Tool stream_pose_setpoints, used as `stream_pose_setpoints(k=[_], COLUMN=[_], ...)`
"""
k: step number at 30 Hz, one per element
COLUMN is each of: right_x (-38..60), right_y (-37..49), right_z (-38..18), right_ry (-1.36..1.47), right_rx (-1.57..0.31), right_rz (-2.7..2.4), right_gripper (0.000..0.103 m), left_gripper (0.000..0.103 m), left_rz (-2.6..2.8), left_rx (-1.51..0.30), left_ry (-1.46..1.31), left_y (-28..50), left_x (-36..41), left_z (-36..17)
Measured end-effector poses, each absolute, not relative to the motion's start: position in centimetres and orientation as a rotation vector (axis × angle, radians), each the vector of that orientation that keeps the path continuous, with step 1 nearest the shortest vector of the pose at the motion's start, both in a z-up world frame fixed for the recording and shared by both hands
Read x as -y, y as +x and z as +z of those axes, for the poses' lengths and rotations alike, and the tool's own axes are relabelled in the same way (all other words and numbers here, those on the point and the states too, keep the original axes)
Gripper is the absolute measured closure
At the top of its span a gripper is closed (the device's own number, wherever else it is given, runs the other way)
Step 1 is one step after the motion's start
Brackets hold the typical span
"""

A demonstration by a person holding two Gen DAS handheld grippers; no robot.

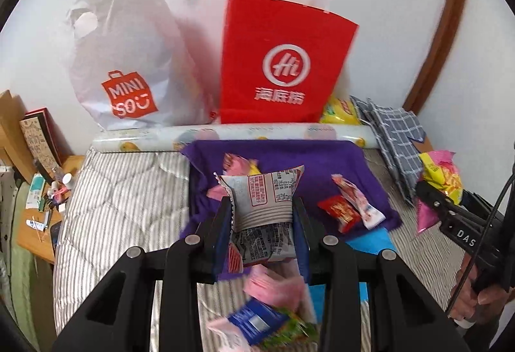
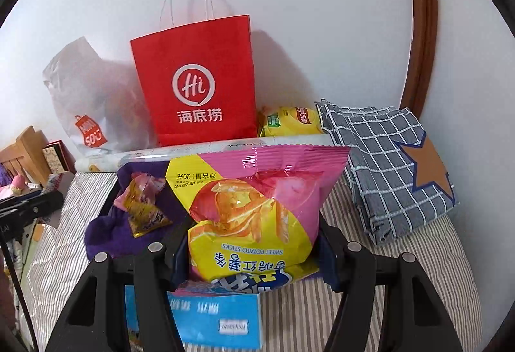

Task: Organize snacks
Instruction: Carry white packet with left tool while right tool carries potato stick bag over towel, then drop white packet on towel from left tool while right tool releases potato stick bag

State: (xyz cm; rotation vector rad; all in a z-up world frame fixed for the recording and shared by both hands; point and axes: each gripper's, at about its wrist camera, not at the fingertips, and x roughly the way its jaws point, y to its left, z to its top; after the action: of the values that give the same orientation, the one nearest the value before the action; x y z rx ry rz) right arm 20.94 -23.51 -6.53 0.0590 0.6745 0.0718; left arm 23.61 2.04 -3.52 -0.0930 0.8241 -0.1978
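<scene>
Roughly midway: left gripper [image 1: 262,217] clamps grey packet [image 1: 262,200], right gripper [image 2: 254,252] clamps sweet potato sticks bag [image 2: 254,207], loose snacks [image 1: 349,205] ahead on purple cloth [image 1: 322,165].

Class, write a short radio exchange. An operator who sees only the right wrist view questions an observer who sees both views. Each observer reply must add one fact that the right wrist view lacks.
Operator: My right gripper holds the sweet potato sticks bag, which blocks much of my view. Is the left gripper holding anything?
Observer: Yes, it is shut on a grey-and-white snack packet.
Operator: What lies on the purple cloth behind my bag?
Observer: A small red packet, right beside a pink-and-white packet.
</scene>
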Motion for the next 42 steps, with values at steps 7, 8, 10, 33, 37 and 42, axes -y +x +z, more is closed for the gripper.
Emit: stream_pose_setpoints(k=[7,8,10,33,37,42], right_x=[24.1,24.1,24.1,23.8,23.6,23.5], right_y=[24.2,24.8,25.5,32.0,32.1,32.2], right_z=[-7.4,-7.6,-8.0,-14.9,-15.0,-15.1], right_ry=[0.077,0.074,0.077,0.092,0.075,0.065], right_rx=[-0.686,-0.689,-0.694,-0.881,-0.886,-0.897], right_rz=[0.062,0.064,0.065,0.104,0.103,0.097], right_gripper=[0.042,0.042,0.042,0.042,0.041,0.041], left_gripper=[0.068,0.068,0.068,0.067,0.067,0.067], left_rz=[-0.195,-0.200,-0.206,-0.224,-0.232,-0.234], left_rx=[-0.841,-0.846,-0.858,-0.986,-0.996,-0.999], left_ry=[-0.124,-0.125,-0.125,-0.136,-0.127,-0.133], left_y=[26.7,27.1,27.8,32.4,32.5,32.5], left_x=[-2.9,-2.7,-2.5,-1.7,-1.2,-1.3], left_z=[-4.4,-4.7,-5.3,-12.9,-13.5,-13.5])
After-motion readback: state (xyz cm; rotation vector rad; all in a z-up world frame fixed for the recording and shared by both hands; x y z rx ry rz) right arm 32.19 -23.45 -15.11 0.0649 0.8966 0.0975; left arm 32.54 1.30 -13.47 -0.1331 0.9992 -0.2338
